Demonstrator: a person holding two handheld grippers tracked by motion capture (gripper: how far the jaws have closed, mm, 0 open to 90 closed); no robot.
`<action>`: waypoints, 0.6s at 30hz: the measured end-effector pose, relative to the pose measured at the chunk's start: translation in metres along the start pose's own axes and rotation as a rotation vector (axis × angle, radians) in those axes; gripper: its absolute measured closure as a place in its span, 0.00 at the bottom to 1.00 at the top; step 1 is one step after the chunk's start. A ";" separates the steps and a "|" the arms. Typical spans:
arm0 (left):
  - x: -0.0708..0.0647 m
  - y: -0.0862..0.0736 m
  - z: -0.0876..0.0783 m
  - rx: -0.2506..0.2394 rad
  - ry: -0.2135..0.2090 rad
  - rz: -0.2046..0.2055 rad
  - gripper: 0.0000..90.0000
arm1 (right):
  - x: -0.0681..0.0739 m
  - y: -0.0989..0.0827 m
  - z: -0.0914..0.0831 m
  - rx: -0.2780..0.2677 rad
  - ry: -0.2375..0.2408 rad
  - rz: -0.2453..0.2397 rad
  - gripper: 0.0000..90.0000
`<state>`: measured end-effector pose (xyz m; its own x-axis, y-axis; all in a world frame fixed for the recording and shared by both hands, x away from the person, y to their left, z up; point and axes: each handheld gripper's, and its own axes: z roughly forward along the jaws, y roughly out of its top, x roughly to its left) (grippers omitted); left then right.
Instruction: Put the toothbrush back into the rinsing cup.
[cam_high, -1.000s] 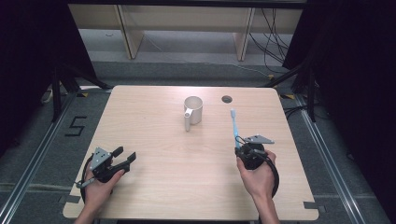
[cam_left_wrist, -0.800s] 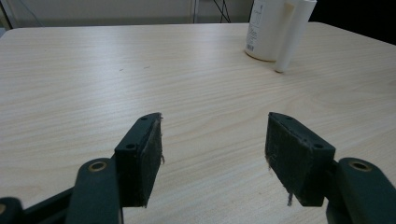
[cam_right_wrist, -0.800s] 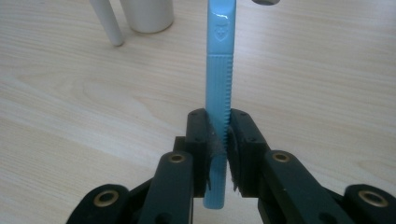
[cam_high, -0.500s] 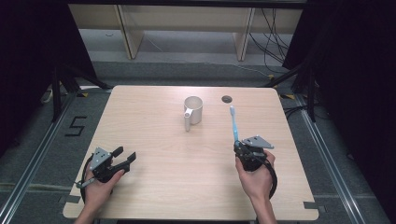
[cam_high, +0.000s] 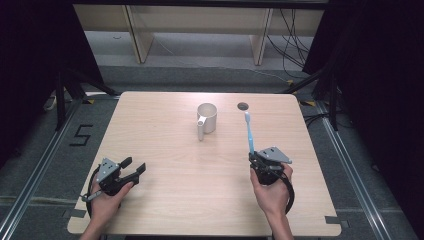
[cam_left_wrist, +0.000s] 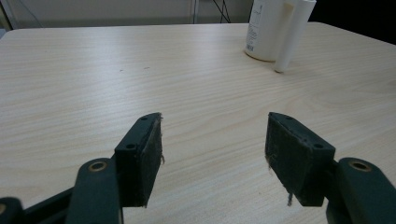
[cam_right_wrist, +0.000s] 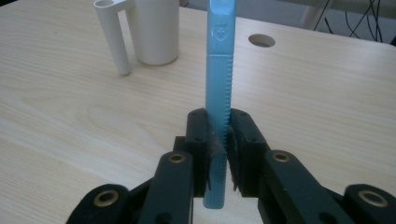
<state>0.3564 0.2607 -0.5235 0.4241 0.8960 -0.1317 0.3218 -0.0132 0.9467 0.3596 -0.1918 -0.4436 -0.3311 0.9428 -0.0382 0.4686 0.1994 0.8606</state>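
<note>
The wooden table (cam_high: 165, 130) occupied the centre of the high view, with a round hole (cam_high: 243, 106) near its upper edge, right of centre. The white mug (cam_high: 207, 118) stood upright at upper centre of that view, its tube-shaped handle turned toward the lower left. In the left gripper view the mug (cam_left_wrist: 270, 29) sat at the upper right, well apart from your jaws.

Your left gripper (cam_high: 134, 169) rested at the lower left of the high view, just above or on the table; the angle did not settle which. Its jaws stood released and wide apart, with bare wood between the pads (cam_left_wrist: 152, 151).

Your right gripper (cam_high: 256, 159) sat at the lower right of the high view, clenched on the blue toothbrush (cam_high: 248, 134). In the right gripper view the toothbrush (cam_right_wrist: 218, 70) rose from between the pads toward the top centre of the frame, gripped near the lower end of its handle. In the high view its bristle end lay just below the hole and right of the mug.
</note>
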 end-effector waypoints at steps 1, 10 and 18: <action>0.000 0.000 0.000 0.001 0.000 0.001 0.41 | 0.002 -0.001 -0.001 -0.018 0.006 0.003 0.88; 0.000 0.000 0.000 -0.003 -0.002 0.002 0.41 | 0.007 -0.002 0.001 -0.063 0.027 -0.015 0.88; 0.000 0.000 0.000 0.001 0.000 0.003 0.41 | 0.008 -0.002 0.000 -0.106 0.024 -0.046 0.88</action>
<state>0.3563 0.2604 -0.5234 0.4250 0.8960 -0.1286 0.3217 -0.0167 0.9467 0.3565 -0.1848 -0.4458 -0.3707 0.9263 -0.0677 0.3633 0.2117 0.9073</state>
